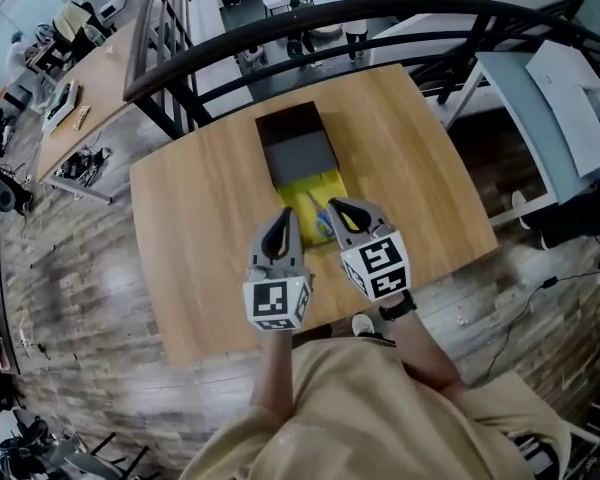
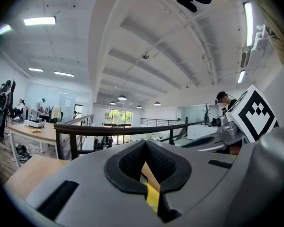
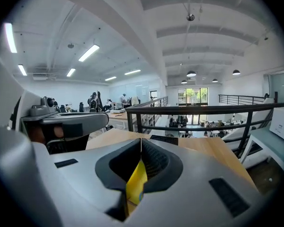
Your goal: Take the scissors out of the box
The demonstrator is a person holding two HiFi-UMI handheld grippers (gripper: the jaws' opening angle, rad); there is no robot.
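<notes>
Left tongs [image 1: 281, 216] and right tongs [image 1: 337, 208] are both clenched, pads pressed together with nothing gripped, side by side at the near end of the box. The scissors [image 1: 318, 214], a pale blue shape, lie in the yellow tray [image 1: 322, 184] of the dark grey box [image 1: 298, 152], between the two tips. The box rests mid-way across the wooden desk [image 1: 205, 223]

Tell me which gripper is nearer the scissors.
The right gripper: its closed tips sit beside the scissors in the yellow tray; the left gripper is farther off.
</notes>
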